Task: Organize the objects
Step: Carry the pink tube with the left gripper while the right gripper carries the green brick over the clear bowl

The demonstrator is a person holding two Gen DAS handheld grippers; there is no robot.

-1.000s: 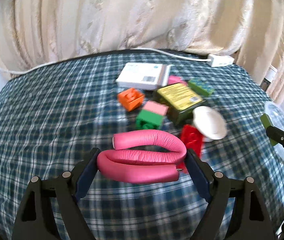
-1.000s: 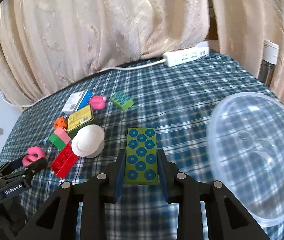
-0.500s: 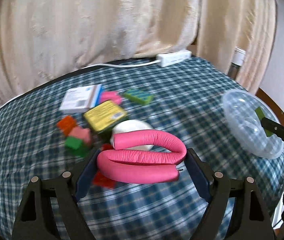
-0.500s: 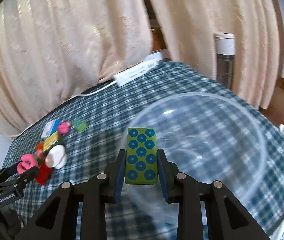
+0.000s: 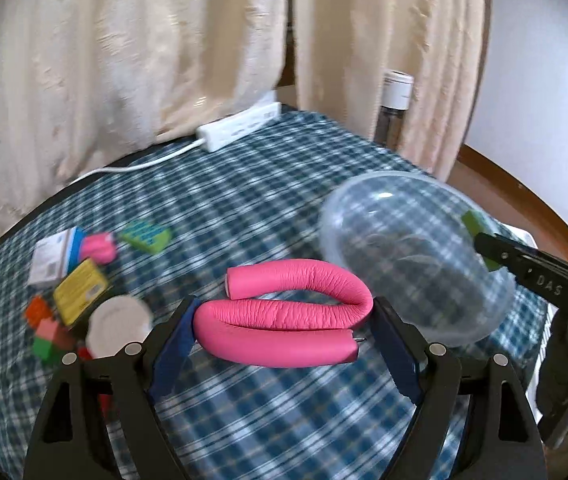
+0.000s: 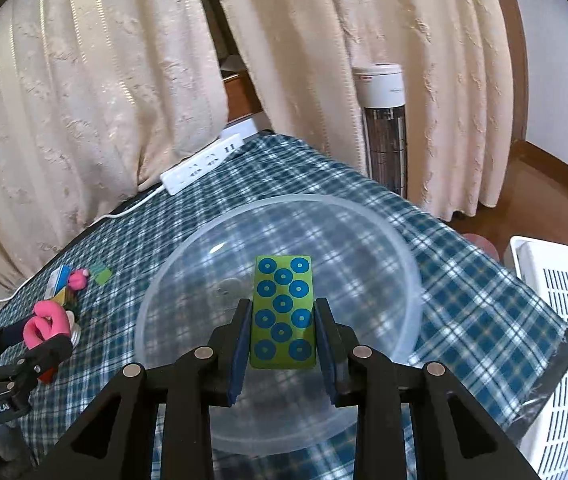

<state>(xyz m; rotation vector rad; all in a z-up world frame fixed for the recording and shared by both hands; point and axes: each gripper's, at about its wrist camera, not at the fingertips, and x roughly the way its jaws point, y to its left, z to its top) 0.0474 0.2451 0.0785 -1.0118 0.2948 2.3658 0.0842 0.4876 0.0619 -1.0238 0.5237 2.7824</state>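
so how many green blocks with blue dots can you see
2. One green block is clamped in the right gripper above the clear bowl. The other lies flat on the checked cloth near the pile of toys. More may be hidden there.

A green block (image 6: 283,312) with blue-ringed studs is held upright over the clear plastic bowl (image 6: 388,236) at 6 o'clock. A pink folded soft tube (image 5: 284,320) is pinched sideways, with loose blocks (image 5: 47,328) at its 9 o'clock.
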